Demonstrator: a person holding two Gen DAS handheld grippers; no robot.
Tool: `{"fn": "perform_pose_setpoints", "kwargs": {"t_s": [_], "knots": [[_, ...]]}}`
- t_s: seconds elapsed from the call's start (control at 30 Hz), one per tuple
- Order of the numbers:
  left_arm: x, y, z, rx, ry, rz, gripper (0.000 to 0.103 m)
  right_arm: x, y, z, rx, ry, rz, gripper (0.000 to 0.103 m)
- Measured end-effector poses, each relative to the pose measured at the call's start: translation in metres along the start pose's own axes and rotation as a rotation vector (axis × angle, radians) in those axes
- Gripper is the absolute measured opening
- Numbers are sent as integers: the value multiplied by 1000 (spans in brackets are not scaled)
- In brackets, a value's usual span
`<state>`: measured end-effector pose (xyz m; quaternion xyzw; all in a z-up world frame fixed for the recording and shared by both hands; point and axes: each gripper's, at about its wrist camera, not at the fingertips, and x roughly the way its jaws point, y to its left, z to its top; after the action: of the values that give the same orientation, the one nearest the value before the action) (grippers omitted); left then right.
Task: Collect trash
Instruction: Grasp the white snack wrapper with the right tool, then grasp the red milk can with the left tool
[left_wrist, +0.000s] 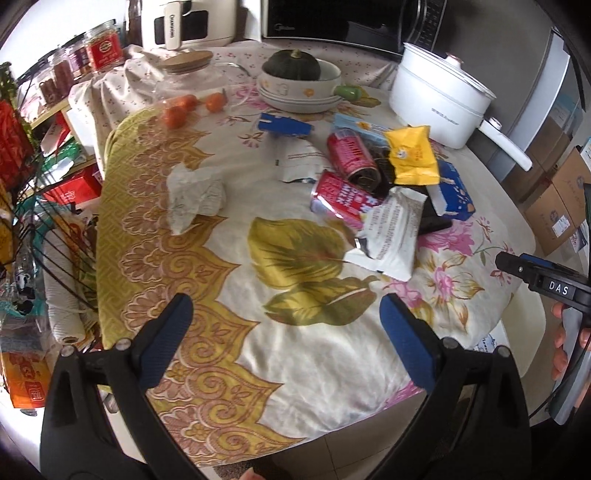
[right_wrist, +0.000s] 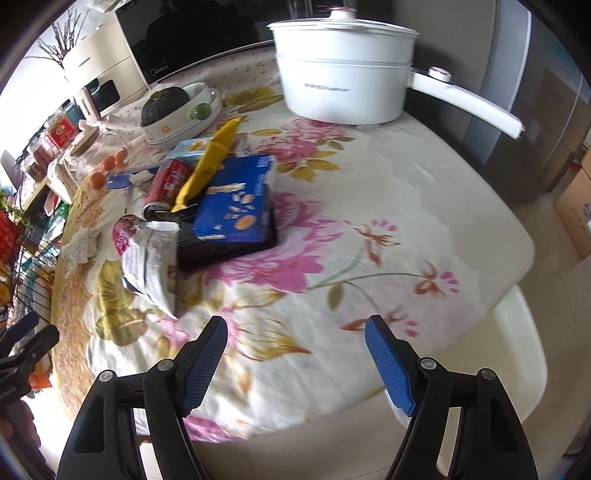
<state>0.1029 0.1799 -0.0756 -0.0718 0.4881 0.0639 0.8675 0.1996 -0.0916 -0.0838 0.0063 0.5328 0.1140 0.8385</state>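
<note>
Trash lies in a heap on the flowered tablecloth (left_wrist: 295, 354): a red can (left_wrist: 352, 155), a red-and-white pouch (left_wrist: 338, 197), a white torn wrapper (left_wrist: 391, 232), a yellow packet (left_wrist: 413, 153), a blue box (left_wrist: 452, 192) and a crumpled tissue (left_wrist: 194, 195) apart to the left. In the right wrist view the heap sits left of centre, with the blue box (right_wrist: 236, 203), yellow packet (right_wrist: 210, 162), red can (right_wrist: 168, 181) and white wrapper (right_wrist: 147, 258). My left gripper (left_wrist: 286, 317) is open and empty above the near cloth. My right gripper (right_wrist: 295, 332) is open and empty, short of the heap.
A white electric pot (left_wrist: 439, 96) with a long handle stands at the back right. A bowl holding a dark squash (left_wrist: 293, 66) and small oranges (left_wrist: 214, 101) sit at the back. A wire rack (left_wrist: 33, 229) with goods stands left of the table. Cardboard boxes (left_wrist: 554, 206) stand right.
</note>
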Motion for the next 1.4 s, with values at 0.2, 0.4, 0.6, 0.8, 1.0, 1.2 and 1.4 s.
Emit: {"fn": "perform_pose_setpoints", "kwargs": {"t_s": [0.2, 0.4, 0.6, 0.8, 1.0, 1.2, 1.4], "knots": [[0, 40, -4, -67, 4, 30, 101, 24, 58, 1, -26, -18, 25, 78], [3, 59, -10, -96, 22, 26, 101, 43, 99, 5, -48, -49, 42, 78], [-1, 68, -11, -113, 14, 14, 101, 69, 124, 7, -51, -36, 39, 78], [-1, 76, -12, -130, 17, 16, 101, 87, 132, 11, -75, -41, 9, 78], [2, 76, -12, -129, 28, 20, 101, 94, 131, 13, -101, -36, 34, 72], [3, 67, -11, -114, 32, 14, 101, 77, 124, 9, -156, -39, 45, 56], [5, 55, -8, -104, 37, -4, 101, 53, 106, 3, -154, -24, 84, 54]]}}
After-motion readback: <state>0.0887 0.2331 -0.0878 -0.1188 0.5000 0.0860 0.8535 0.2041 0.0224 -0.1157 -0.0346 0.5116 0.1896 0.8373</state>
